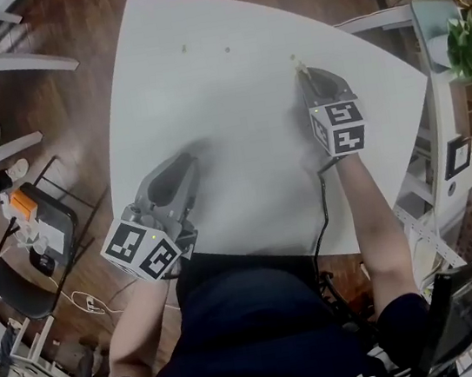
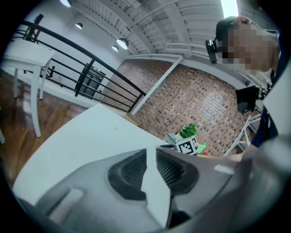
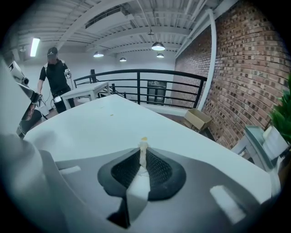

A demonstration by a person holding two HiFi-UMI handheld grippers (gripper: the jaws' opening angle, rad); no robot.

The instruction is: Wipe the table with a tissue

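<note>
Nearest, at the lower left, the left gripper (image 1: pixel 183 160) is held just inside the near edge of the table (image 1: pixel 235 122), its jaws drawn almost together on nothing. Farther, at the upper right, the tissue (image 3: pixel 143 154) is pinched between the jaws of the right gripper (image 1: pixel 301 72), near the right edge. Beyond, bare tabletop is left open, with crumbs (image 1: pixel 184 49) dotted toward the far edge.

Industrial loft workspace: brick wall (image 3: pixel 254 68), black railing (image 3: pixel 138 86), white table (image 1: pixel 237 139).
</note>
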